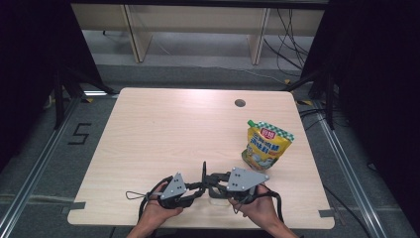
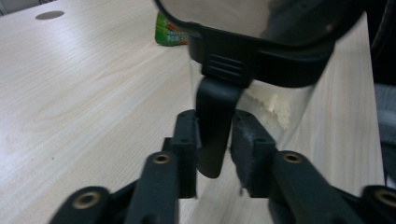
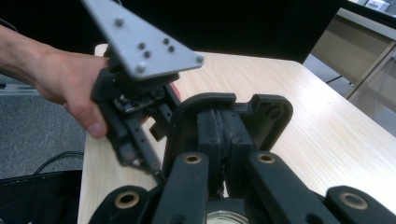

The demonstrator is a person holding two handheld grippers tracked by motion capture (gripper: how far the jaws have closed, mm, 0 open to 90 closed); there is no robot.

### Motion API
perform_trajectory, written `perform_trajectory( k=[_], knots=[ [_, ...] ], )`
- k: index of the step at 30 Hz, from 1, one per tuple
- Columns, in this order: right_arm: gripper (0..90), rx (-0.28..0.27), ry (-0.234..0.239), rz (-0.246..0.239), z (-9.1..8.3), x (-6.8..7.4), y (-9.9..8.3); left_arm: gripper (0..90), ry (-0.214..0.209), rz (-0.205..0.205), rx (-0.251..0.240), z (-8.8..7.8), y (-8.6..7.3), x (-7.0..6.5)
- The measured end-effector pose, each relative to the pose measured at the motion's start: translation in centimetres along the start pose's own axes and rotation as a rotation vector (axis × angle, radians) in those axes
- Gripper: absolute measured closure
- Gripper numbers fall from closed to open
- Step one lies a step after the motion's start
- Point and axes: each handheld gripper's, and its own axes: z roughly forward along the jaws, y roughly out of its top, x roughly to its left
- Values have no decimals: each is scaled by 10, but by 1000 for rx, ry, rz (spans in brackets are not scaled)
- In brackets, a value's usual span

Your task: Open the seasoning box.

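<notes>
A clear container (image 2: 280,107) with a black lid (image 2: 261,51) stands near the table's front edge, and it sits between both grippers (image 1: 216,198). A black latch tab (image 2: 215,116) hangs down from the lid. My left gripper (image 2: 215,121) has its pads pressed on that tab from both sides. My right gripper (image 3: 219,116) is shut on a curved black part of the lid (image 3: 224,99). In the high view the left gripper (image 1: 200,186) and the right gripper (image 1: 218,181) meet tip to tip. The container's lower half is hidden by the jaws.
A yellow and green pouch (image 1: 266,145) lies on the right side of the wooden table (image 1: 163,129); it also shows far off (image 2: 170,32). A round cable hole (image 1: 240,103) sits near the far edge. Bare wood stretches to the left and ahead.
</notes>
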Motion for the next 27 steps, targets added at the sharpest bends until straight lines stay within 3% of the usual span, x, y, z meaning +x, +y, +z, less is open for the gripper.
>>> perform_trajectory(
  k=[1, 7, 9, 10, 18, 22, 24, 25, 26, 27],
  knots=[
    [886, 0, 5, 0, 2, 0, 1, 737, 10, 37, 2, 0, 1, -1],
    [886, 6, 4, -6, 8, 2, 3, 743, 17, 29, 18, 0, 2, -2],
    [886, 7, 11, -6, 9, 2, 4, 743, 29, 52, 26, 0, 3, -3],
    [886, 5, 8, -8, 10, 2, 4, 743, 23, 41, 11, 1, 3, -4],
    [877, 7, 7, 1, 7, 1, 3, 731, 13, 42, 29, -1, 4, -2],
    [843, 4, -9, 16, 2, -1, -2, 599, 24, 26, 34, -3, 4, -4],
    [834, 5, -17, 13, -1, -3, -4, 569, 40, 23, 60, -6, 5, -7],
    [827, 3, -31, 21, -4, -4, -6, 528, 48, 1, 68, -8, 6, -9],
    [820, 2, -31, 35, -8, -5, -9, 500, 50, 22, 76, -11, 6, -8],
    [816, 2, -43, 40, -13, -7, -13, 484, 61, -11, 68, -13, 6, -10]
  ],
)
